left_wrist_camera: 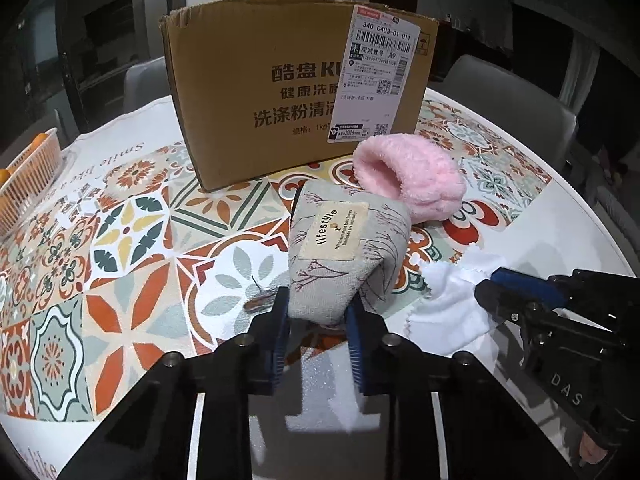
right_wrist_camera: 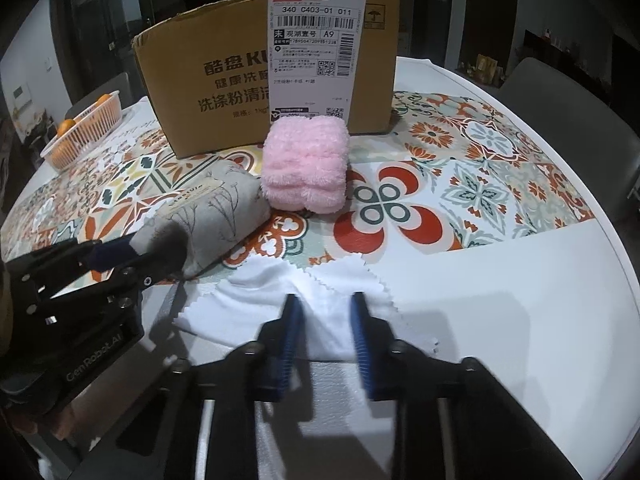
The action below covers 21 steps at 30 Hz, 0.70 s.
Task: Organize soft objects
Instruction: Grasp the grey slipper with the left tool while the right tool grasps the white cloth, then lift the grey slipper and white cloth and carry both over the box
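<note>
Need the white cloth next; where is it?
The white cloth lies at the table's near edge, between the right gripper's fingers, right of the grey pouch.

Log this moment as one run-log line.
left tool: shut on grey fabric pouch | right tool: open over white cloth | pink fleece roll: untouched before cardboard box

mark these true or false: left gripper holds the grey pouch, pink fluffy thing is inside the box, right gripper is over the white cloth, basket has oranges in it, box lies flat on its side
1. The left gripper holds the grey pouch. True: its fingers pinch the pouch's near end.
2. The pink fluffy item is inside the cardboard box. False: it sits on the table mat in front of the box.
3. The right gripper is over the white cloth. True.
4. The basket has oranges in it. True.
5. The box lies flat on its side. False: it stands upright with its top open.
</note>
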Each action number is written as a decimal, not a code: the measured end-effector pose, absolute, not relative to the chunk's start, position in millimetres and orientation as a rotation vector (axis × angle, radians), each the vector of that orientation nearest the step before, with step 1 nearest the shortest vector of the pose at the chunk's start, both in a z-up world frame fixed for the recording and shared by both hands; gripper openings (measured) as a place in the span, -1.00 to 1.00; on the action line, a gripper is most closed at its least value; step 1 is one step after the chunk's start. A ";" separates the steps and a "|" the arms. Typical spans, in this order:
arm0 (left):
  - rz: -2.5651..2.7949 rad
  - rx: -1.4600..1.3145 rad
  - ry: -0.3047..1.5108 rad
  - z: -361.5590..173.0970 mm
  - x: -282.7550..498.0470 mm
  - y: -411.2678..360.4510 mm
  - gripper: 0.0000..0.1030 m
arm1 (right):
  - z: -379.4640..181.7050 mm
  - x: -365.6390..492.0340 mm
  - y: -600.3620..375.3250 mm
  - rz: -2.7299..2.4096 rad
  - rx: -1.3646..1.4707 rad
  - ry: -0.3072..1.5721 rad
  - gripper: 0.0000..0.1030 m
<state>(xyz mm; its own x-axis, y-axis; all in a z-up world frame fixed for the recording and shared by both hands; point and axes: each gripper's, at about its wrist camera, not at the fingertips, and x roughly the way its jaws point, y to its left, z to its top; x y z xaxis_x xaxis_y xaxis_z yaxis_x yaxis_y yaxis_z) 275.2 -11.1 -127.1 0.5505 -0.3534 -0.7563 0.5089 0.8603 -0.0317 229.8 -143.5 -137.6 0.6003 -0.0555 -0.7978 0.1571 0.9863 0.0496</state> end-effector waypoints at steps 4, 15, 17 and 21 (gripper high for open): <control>-0.489 0.192 0.837 -123.2 266.8 -10.9 -0.54 | -137.7 228.5 -146.2 -0.089 0.142 0.921 -0.82; -0.423 0.147 0.775 -96.0 240.0 -3.5 -0.56 | -116.2 212.6 -151.0 -0.024 0.190 0.850 -0.88; -0.408 0.139 0.766 -92.4 236.8 -1.9 -0.56 | -112.7 211.1 -151.2 -0.015 0.190 0.839 -0.88; -0.384 0.128 0.753 -86.1 230.8 -0.5 -0.56 | -116.1 213.5 -157.3 0.012 0.241 0.864 -0.77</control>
<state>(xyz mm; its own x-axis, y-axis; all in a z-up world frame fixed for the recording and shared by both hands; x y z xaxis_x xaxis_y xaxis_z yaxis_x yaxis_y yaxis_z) 230.8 -0.5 -86.1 0.6643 -0.2934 -0.6875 0.3837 0.9231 -0.0231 213.5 -157.3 -116.1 0.6511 0.1080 -0.7513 0.0865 0.9728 0.2147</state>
